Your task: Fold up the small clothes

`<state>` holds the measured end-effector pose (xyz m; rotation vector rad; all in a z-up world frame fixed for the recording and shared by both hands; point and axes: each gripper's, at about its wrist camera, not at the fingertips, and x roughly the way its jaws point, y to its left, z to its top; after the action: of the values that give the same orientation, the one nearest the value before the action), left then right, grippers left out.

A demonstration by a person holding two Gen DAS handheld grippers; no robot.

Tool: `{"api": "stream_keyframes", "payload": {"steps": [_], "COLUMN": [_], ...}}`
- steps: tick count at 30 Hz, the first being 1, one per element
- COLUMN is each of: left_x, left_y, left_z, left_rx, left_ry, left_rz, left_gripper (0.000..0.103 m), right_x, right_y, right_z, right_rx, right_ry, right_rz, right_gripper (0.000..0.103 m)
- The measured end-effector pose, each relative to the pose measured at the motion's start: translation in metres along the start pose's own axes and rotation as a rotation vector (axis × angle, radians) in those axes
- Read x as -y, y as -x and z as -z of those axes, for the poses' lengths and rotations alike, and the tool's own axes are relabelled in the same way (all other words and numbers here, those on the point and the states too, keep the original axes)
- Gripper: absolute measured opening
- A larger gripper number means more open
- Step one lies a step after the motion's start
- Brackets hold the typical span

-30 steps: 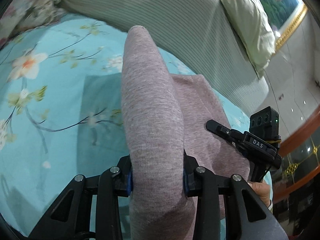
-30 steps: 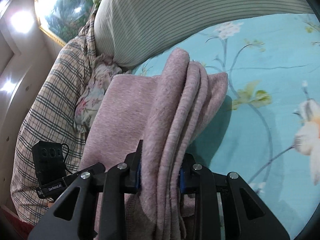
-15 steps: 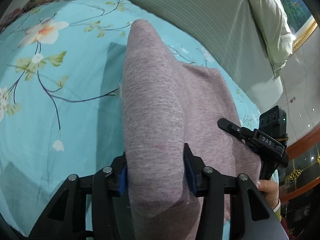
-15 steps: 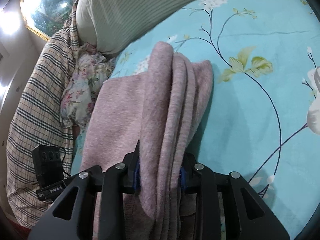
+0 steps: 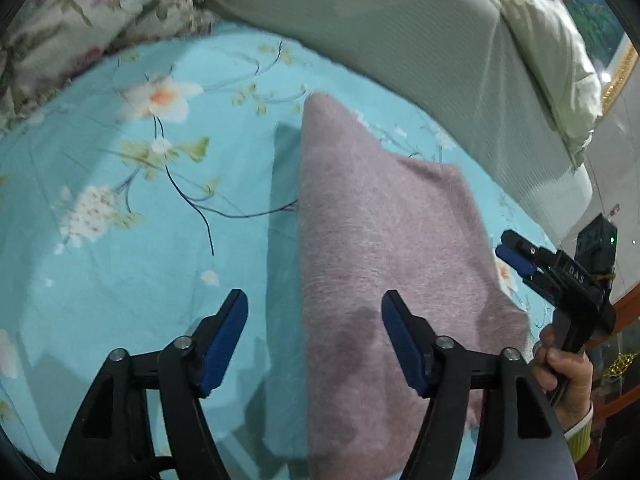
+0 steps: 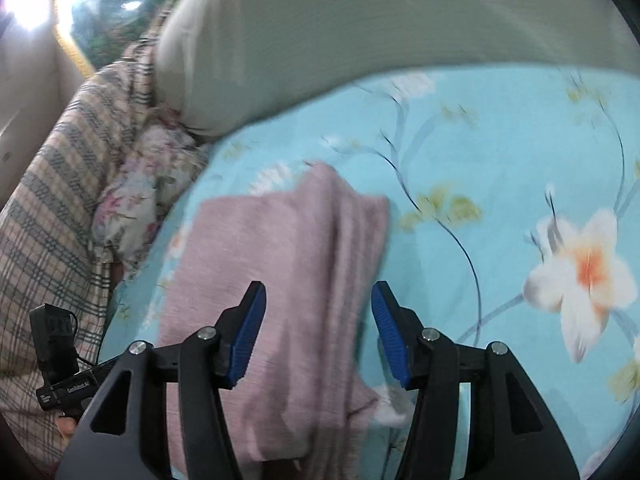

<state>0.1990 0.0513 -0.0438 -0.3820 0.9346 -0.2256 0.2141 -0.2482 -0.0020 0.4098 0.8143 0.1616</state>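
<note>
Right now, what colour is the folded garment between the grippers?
Dusty mauve-pink knit garment, plain with no print; clearest in the left wrist view.

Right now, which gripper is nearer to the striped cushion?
Hard to call. The left gripper and right gripper both hang open over the pink garment, with the striped cushion beyond its far edge in both views.
</note>
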Motion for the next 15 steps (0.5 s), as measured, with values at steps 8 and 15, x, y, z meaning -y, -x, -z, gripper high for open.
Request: {"api": "stream_keyframes", "payload": {"steps": [8, 15], "left_x": [0.019, 0.03], "left_y": [0.008, 0.001], "left_z": [0.003, 0.004], "left_rx": [-0.014, -0.04], "left_ry": [-0.073, -0.096], "left_rz": [0.056, 0.101], "left_gripper": [0.058, 0.051], "right_x": [0.012, 0.007], "right_y": [-0.051, -0.037], "right_z": [-0.014, -0.034], "right_rx": [-0.107, -0.022], "right_ry": [0.002, -0.008], "right_rz": [0.022, -0.08], "right_gripper": [0.041, 0.007]}}
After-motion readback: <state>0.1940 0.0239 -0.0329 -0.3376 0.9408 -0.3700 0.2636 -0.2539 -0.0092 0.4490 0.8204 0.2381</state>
